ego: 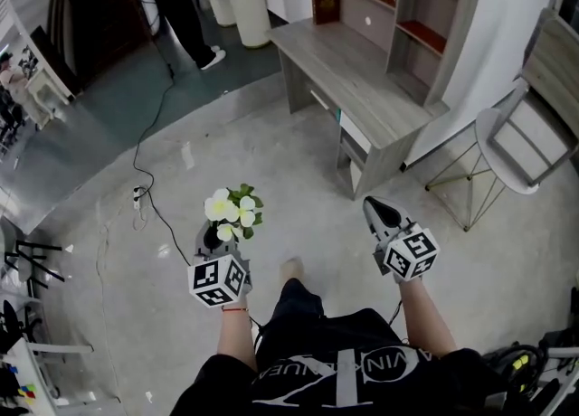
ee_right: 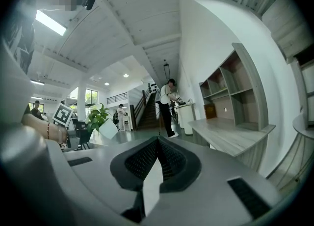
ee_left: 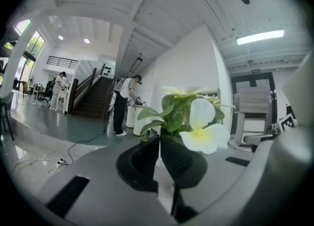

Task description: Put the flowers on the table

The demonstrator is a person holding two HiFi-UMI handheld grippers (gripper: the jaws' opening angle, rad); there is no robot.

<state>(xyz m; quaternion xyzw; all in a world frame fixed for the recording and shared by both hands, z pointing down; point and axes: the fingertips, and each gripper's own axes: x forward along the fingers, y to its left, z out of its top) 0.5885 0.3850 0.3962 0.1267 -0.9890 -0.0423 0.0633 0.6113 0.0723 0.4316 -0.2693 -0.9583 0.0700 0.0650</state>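
The left gripper (ego: 214, 237), jaws pinching upright white flowers (ego: 233, 210), stands well short of the wooden table's (ego: 362, 70) near corner, ahead-right beyond the closed, empty right gripper (ego: 380, 212).

Head view steeply down; gripper views forward; head, right share table (ego: 362, 70).

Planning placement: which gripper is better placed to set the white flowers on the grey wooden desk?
Left: the left gripper is shut on the white flowers with green leaves. The right gripper is shut and empty, though nearer the grey wooden desk.
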